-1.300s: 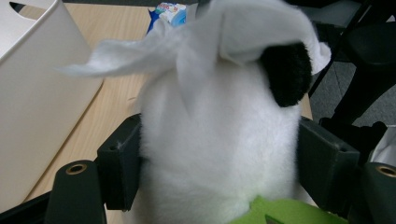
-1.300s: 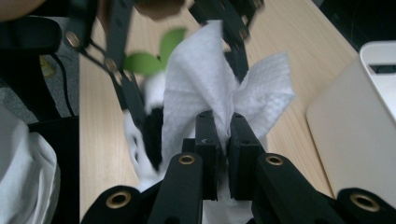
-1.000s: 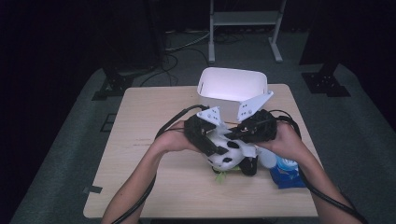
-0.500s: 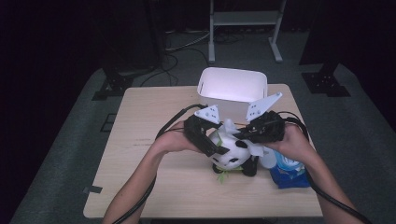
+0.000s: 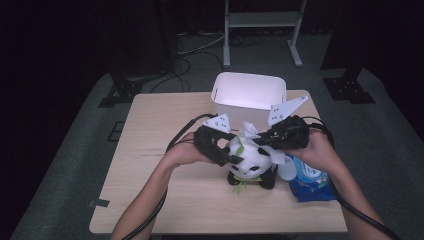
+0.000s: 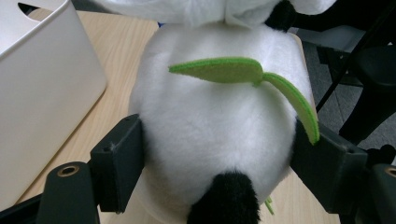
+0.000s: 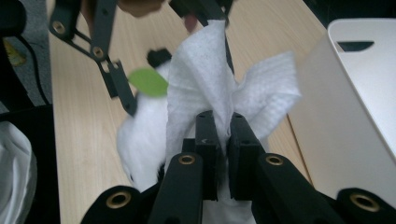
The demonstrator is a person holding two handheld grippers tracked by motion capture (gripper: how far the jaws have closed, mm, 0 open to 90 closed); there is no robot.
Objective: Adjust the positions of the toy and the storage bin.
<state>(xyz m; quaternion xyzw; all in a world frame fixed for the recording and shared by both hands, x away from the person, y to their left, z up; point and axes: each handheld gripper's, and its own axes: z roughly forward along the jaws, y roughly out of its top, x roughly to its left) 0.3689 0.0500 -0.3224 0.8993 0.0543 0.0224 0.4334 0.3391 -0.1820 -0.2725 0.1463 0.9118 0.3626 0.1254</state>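
On the wooden table [image 5: 165,165], just in front of the white bin [image 5: 248,95], we are clamping the plush panda [image 5: 251,162] with our left gripper [image 5: 227,157], whose jaws have just been closing, now pressing its white body. Our right gripper [image 5: 265,141] is pinching a white wipe [image 7: 210,88] tight above the panda, beside the blue packet [image 5: 311,180].

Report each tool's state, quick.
Left tool: its jaws, just closing, grip the plush black-and-white panda toy.
Right tool: shut on the white crumpled wipe.
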